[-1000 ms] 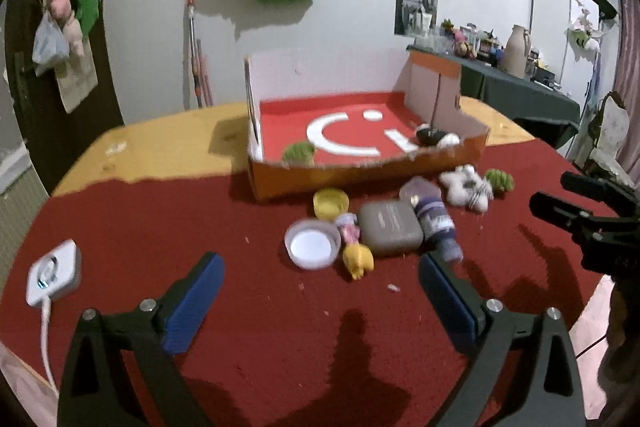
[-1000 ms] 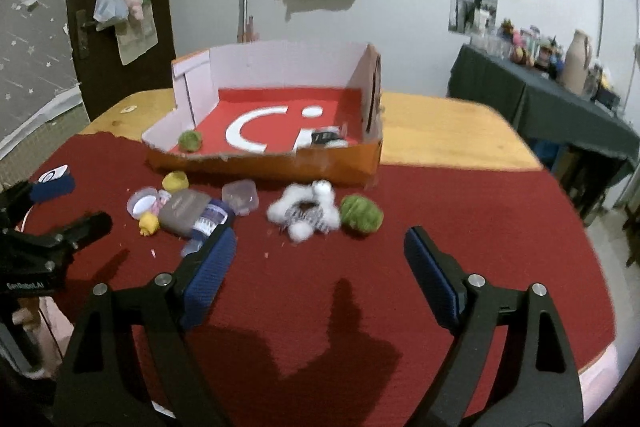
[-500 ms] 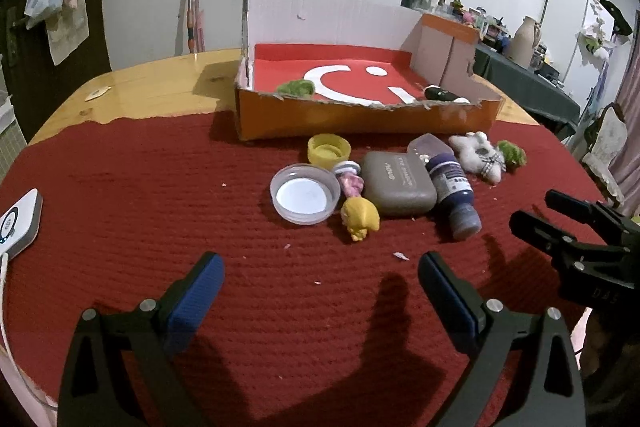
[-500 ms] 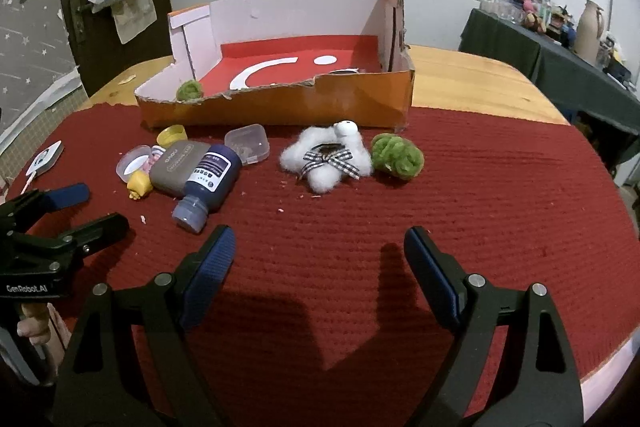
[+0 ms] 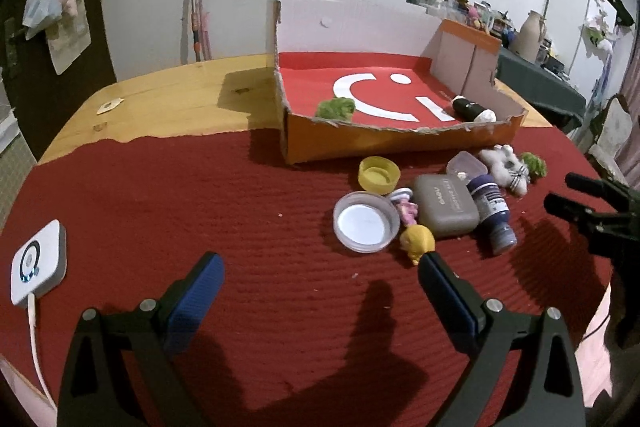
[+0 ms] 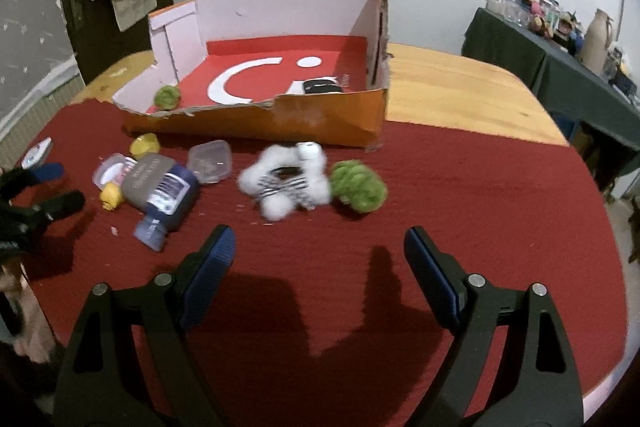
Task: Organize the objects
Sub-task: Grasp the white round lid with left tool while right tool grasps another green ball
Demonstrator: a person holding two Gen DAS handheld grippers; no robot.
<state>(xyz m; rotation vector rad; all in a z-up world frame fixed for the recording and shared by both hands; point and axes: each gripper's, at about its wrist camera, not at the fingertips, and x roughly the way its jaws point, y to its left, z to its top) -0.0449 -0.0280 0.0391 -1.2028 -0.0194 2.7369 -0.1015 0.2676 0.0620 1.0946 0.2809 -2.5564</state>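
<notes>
An orange cardboard box (image 5: 384, 141) (image 6: 320, 123) with a red floor stands at the back of the red mat; a green pompom (image 5: 335, 107) and a black-and-white item (image 5: 474, 109) lie in it. In front of it lie a yellow cap (image 5: 379, 174), a white lid (image 5: 366, 221), a grey case (image 5: 446, 205), a blue bottle (image 5: 494, 213) (image 6: 166, 197), a yellow figure (image 5: 418, 242), a white plush (image 6: 286, 183) and a second green pompom (image 6: 358, 187). My left gripper (image 5: 320, 269) is open, just short of the yellow figure. My right gripper (image 6: 320, 239) is open, short of the plush.
A white device (image 5: 38, 261) with a cable lies at the mat's left edge. A small clear box (image 6: 210, 161) sits by the bottle. Bare wooden tabletop (image 6: 460, 95) runs beside and behind the box. A dark side table (image 6: 560, 67) with jars stands to the right.
Both grippers moved forward and lower toward the objects, which now look larger and nearer. Both stayed open. No object on the mat has shifted.
</notes>
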